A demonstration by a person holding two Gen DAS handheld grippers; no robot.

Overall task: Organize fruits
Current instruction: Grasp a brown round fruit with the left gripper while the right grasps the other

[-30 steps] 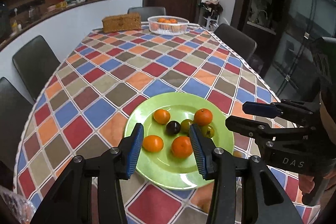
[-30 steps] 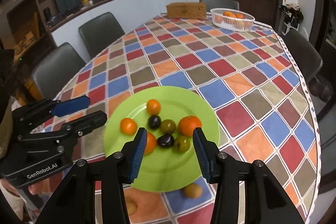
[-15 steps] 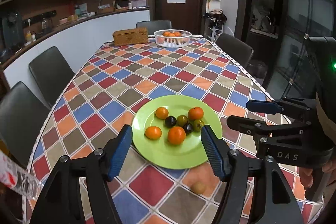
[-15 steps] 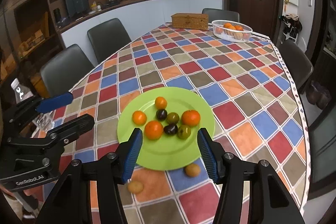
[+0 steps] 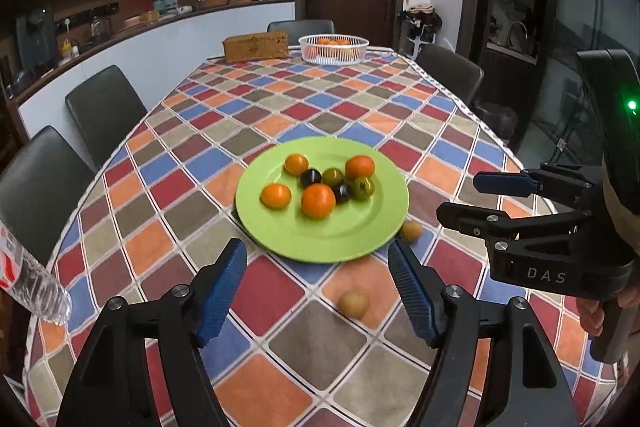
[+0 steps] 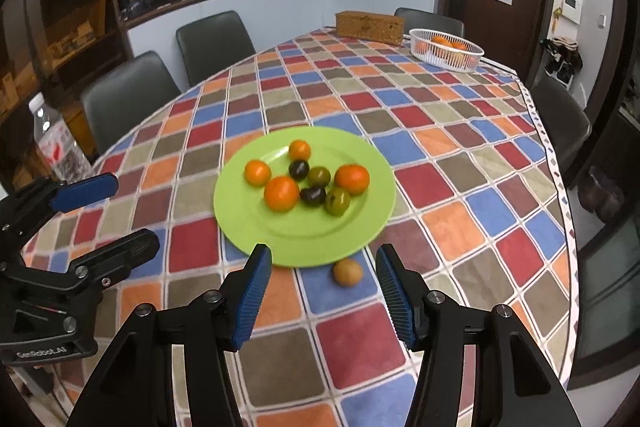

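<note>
A green plate (image 5: 348, 239) (image 6: 248, 215) sits on the checked tablecloth and holds several oranges, two dark plums and two green fruits. One brown kiwi (image 5: 353, 303) lies on the cloth in front of the plate, and another (image 5: 411, 230) (image 6: 348, 271) lies by its near right rim. My left gripper (image 5: 316, 291) is open and empty, above the cloth just short of the plate. My right gripper (image 6: 323, 289) is open and empty, also short of the plate; it shows from the side in the left wrist view (image 5: 472, 199).
A white basket (image 5: 333, 49) (image 6: 446, 49) with oranges and a woven box (image 5: 256, 45) stand at the table's far end. A plastic water bottle (image 6: 56, 143) stands at the near left edge. Dark chairs (image 5: 104, 107) line both sides.
Both grippers have pulled back and up from the plate, so it looks smaller and farther. The two kiwis on the cloth have come into view. Both stay open.
</note>
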